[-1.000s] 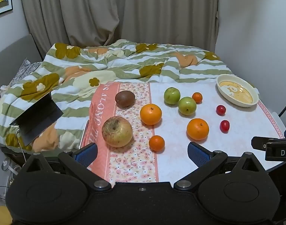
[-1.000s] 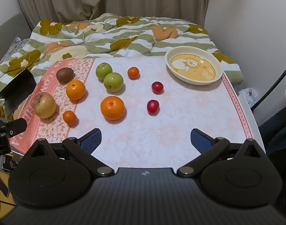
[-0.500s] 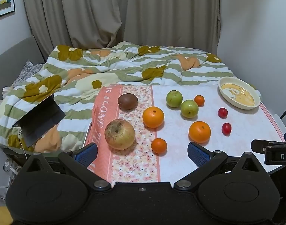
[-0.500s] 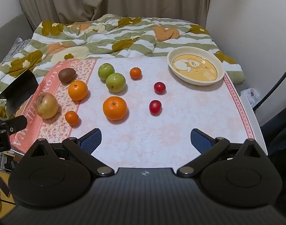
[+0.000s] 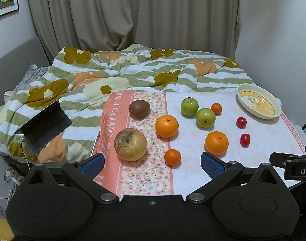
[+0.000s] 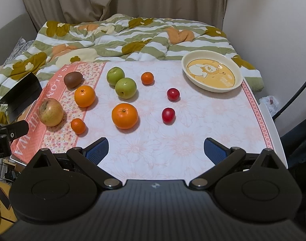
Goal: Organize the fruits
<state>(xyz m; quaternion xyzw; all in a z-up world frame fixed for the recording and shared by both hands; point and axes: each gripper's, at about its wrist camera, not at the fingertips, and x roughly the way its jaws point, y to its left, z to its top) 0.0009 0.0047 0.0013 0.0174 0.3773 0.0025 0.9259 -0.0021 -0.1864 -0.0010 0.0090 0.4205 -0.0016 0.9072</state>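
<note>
Fruits lie spread on a table with a floral cloth (image 6: 173, 144). A large yellowish apple (image 5: 130, 144), a kiwi (image 5: 139, 108), two oranges (image 5: 166, 126) (image 5: 216, 143), two small mandarins (image 5: 172, 157) (image 5: 216, 108), two green apples (image 5: 189, 106) (image 5: 205, 117) and two small red fruits (image 5: 241, 122) (image 5: 245, 139) show. A cream dish (image 6: 212, 73) stands empty at the far right. My left gripper (image 5: 152, 161) is open and empty above the near edge, close to the apple. My right gripper (image 6: 156, 150) is open and empty over the near right.
A bed with a striped flowered quilt (image 5: 133, 70) lies behind the table. A dark open laptop (image 5: 42, 124) rests on it at the left. Curtains and a wall close the back and right. A dark cable (image 6: 293, 98) hangs at the right.
Both views have tilted up slightly, so the fruits sit lower in frame. Both grippers stay open. No fruit has moved.
</note>
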